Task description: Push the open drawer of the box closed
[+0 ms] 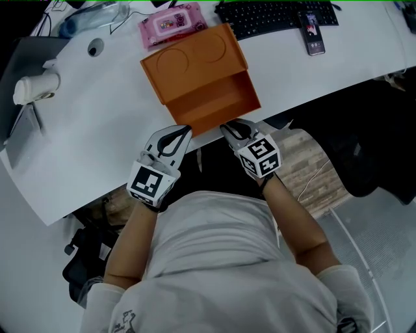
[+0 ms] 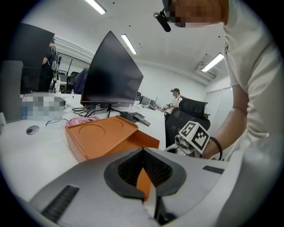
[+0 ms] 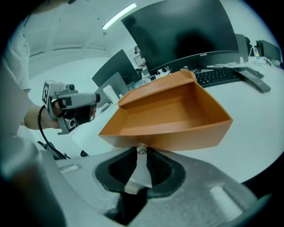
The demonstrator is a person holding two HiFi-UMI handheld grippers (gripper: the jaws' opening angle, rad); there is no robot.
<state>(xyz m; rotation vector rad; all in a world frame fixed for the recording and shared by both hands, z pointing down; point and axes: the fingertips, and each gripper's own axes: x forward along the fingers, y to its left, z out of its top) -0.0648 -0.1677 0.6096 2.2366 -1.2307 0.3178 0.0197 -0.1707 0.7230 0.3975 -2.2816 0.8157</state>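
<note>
At the near edge of the white bench (image 1: 97, 149) sits an orange box (image 1: 188, 62), its flat top marked with two shallow round recesses. Its drawer (image 1: 224, 97) is pulled out toward the person, open and empty, with its front wall reaching about to the edge of the bench.

The left gripper (image 1: 185, 129) is at the left end of the drawer's front wall. Its fingers (image 2: 88, 186) are closed, tips meeting, with nothing held. A sliver of orange shows through the gap behind the tips. Whether the tips press on the wall cannot be told.

The right gripper (image 1: 226, 128) is at the same wall, further right. Its fingers (image 3: 199, 186) are also closed tip to tip and hold nothing. In the right gripper view the tips sit right against the lower edge of the drawer front, just beneath a small shiny knob (image 3: 141, 148) on it.

Each gripper shows in the other's view, the two side by side in front of the drawer.

Behind the box lie a pink pack of wipes (image 1: 172, 23), a black keyboard (image 1: 276, 16) and a phone (image 1: 314, 32). A dark monitor (image 2: 111, 73) stands further back. A white cup (image 1: 36, 88) lies well off to the left.
</note>
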